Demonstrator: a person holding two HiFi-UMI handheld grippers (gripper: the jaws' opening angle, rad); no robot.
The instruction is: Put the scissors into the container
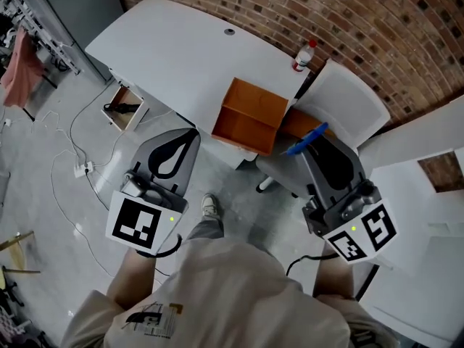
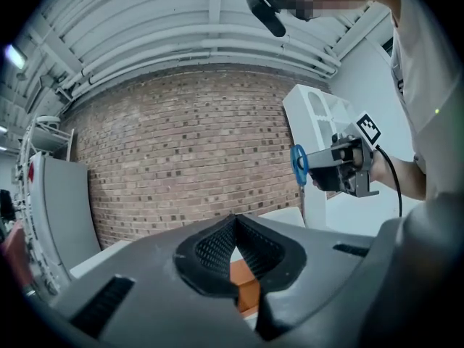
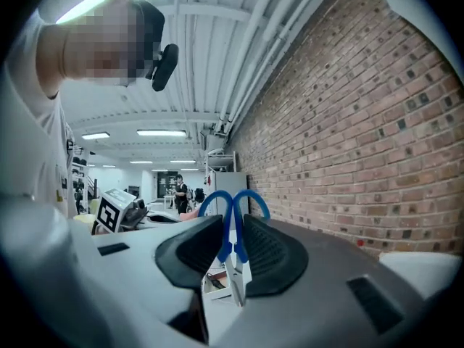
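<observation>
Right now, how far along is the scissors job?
Done: the scissors are picked up, with the right gripper shut on them near the blue handles. In hand: they hang in the air just right of the orange container in the head view, not in it. Left: move over the container, lower, release. The left gripper is shut and empty.

My right gripper (image 3: 233, 229) clamps the blue-handled steel scissors (image 3: 235, 263) between its black ribbed pads (image 3: 272, 256), handle loops above them, blades below. A red brick wall (image 3: 362, 122) runs along the right.
</observation>
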